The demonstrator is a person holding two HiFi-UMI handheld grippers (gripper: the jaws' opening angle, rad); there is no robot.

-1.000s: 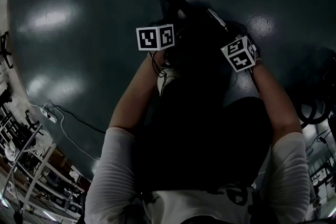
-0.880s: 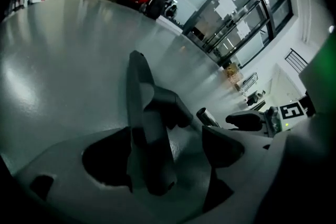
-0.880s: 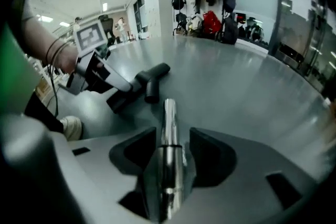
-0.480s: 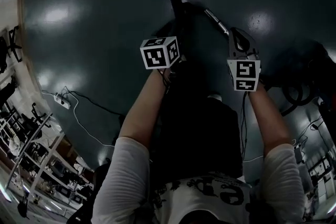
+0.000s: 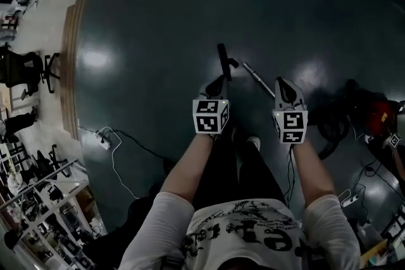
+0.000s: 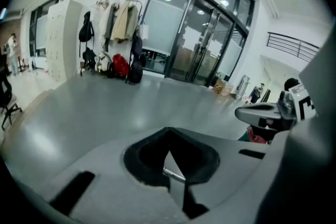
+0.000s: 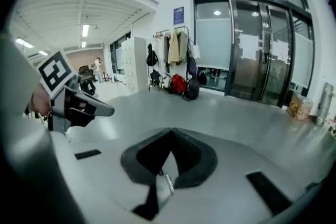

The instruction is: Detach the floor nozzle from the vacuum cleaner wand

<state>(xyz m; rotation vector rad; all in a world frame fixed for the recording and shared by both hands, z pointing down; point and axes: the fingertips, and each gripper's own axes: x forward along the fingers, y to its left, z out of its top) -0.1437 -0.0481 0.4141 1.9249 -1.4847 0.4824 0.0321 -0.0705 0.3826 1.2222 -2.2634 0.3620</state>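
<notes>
Though apart, nozzle (image 5: pixel 223 61) beside wand (image 5: pixel 257 79)

The left forearm (image 5: pixel 188 169) and the right forearm (image 5: pixel 310 169) stretch forward from white sleeves (image 5: pixel 152 224), side by side and roughly parallel. The left gripper (image 5: pixel 218 81) points away from the body and slants downward, its marker cube (image 5: pixel 211 116) turned up toward the head. Its jaws have just been closing and now meet at the tips, with nothing between them. The right gripper (image 5: pixel 285 88) is held level with it, near on its right and not touching, aimed the same way. Its jaws are also pressed together and empty.
</notes>
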